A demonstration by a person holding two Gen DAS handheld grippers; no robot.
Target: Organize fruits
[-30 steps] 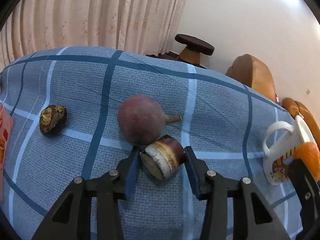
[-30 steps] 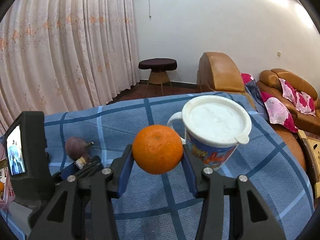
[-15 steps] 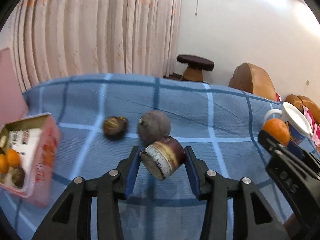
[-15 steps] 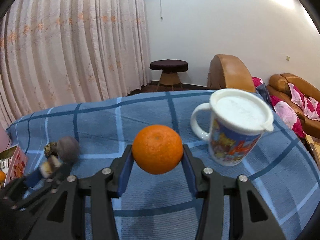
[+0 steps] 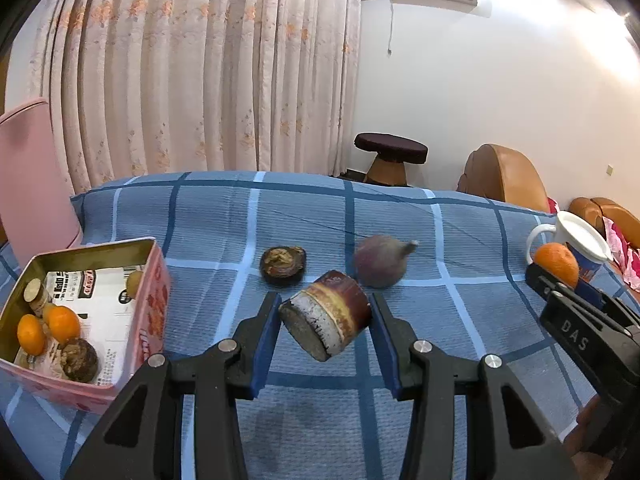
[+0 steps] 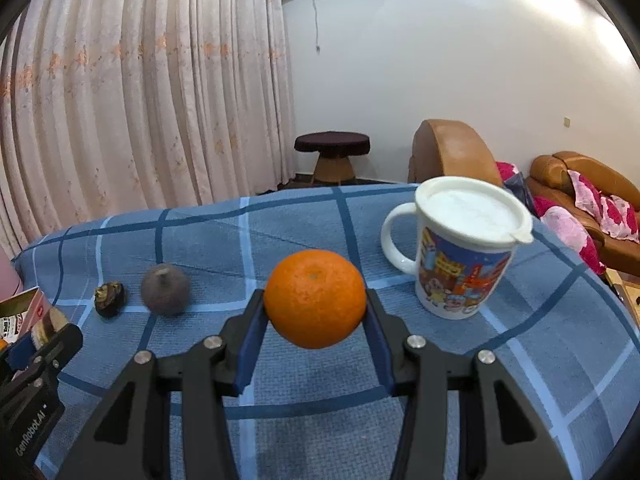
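Observation:
My left gripper (image 5: 325, 316) is shut on a short sugarcane piece (image 5: 326, 314) and holds it above the blue checked cloth (image 5: 304, 216). An orange (image 6: 315, 298) is clamped in my right gripper (image 6: 315, 312), also off the cloth. A pink tin box (image 5: 150, 308) at the left holds small oranges (image 5: 62, 322), a dark mangosteen (image 5: 80, 358) and other bits. On the cloth beyond the sugarcane lie a dark brown mangosteen (image 5: 283, 265) and a purplish round fruit with a stem (image 5: 380, 261). In the right wrist view, the mangosteen (image 6: 110, 298) and the purplish fruit (image 6: 165, 289) lie at the left.
A white lidded mug with a cartoon print (image 6: 464, 256) stands on the cloth to the right of the orange. A pink chair back (image 5: 32, 172) rises behind the box. Beyond the far edge are a dark stool (image 5: 390, 156), brown sofas (image 6: 452, 152) and curtains.
My left gripper has swung left and drawn back with the sugarcane, bringing the pink box into view. The right gripper shifted a little with the orange, so the mug now sits further right.

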